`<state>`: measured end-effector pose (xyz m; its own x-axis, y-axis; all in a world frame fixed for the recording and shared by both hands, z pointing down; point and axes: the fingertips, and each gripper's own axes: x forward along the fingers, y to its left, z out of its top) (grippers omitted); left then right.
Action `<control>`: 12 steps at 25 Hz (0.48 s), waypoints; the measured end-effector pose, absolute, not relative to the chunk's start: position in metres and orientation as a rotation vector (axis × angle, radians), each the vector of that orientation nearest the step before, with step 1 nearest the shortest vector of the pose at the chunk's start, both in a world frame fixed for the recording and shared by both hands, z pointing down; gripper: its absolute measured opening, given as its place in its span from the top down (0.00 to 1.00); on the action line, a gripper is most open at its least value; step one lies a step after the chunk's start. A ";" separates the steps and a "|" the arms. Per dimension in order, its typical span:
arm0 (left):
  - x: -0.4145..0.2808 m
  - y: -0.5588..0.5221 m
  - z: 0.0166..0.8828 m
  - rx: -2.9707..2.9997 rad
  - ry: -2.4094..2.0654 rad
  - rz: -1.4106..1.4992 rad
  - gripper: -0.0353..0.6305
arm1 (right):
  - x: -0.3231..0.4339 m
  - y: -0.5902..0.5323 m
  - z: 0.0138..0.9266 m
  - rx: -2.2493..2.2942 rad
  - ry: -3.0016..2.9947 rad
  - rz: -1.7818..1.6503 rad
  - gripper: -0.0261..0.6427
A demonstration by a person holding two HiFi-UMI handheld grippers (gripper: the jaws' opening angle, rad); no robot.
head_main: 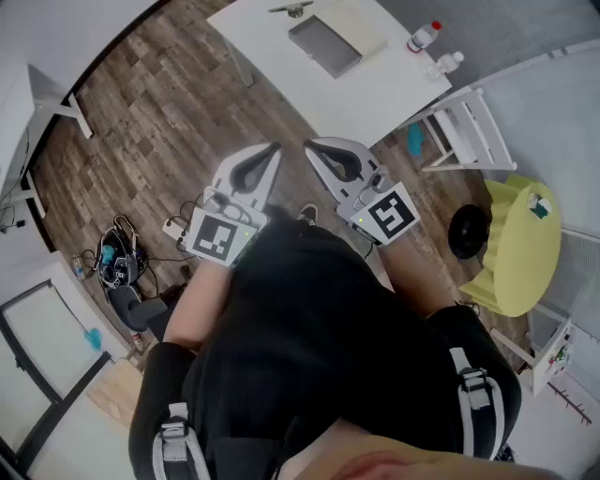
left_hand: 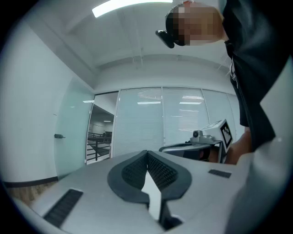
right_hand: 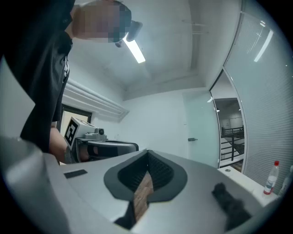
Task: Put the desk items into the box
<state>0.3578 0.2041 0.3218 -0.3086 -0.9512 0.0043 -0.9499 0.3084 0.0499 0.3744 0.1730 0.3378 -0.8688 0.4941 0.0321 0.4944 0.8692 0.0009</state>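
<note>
In the head view my left gripper (head_main: 273, 148) and right gripper (head_main: 312, 146) are held side by side close to the body, over the wood floor, short of the white table (head_main: 375, 89). Both are shut with nothing between the jaws; each gripper view shows the tips meeting, left gripper (left_hand: 147, 153) and right gripper (right_hand: 147, 152). On the table lies a shallow grey box (head_main: 324, 44) with a pale lid part beside it. A dark item (head_main: 291, 9) sits at the far edge. Two small bottles (head_main: 425, 36) stand at the table's right end; one red-capped bottle (right_hand: 271, 178) shows in the right gripper view.
A white folding rack (head_main: 464, 127) stands right of the table, with a yellow-green chair (head_main: 520, 246) and a black round object (head_main: 467, 230) behind it. Cables and a power strip (head_main: 118, 258) lie on the floor at left. Another white desk's leg (head_main: 58, 111) is at far left.
</note>
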 end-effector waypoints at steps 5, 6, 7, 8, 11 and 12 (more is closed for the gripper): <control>0.364 0.209 0.324 1.824 -2.518 -0.043 0.93 | 0.379 0.176 0.338 -0.797 -3.011 -0.001 0.94; 0.365 0.210 0.323 1.821 -2.521 -0.039 0.93 | 0.379 0.176 0.338 -0.795 -3.012 0.007 0.94; 0.365 0.211 0.323 1.816 -2.524 -0.035 0.93 | 0.378 0.175 0.338 -0.791 -3.012 0.018 0.94; 0.363 0.213 0.323 1.808 -2.529 -0.033 0.93 | 0.377 0.174 0.338 -0.786 -3.011 0.031 0.94; 0.352 0.220 0.323 1.780 -2.547 -0.041 0.93 | 0.367 0.175 0.339 -0.768 -3.007 0.074 0.94; 0.347 0.222 0.324 1.775 -2.551 -0.042 0.93 | 0.362 0.176 0.340 -0.765 -3.004 0.078 0.94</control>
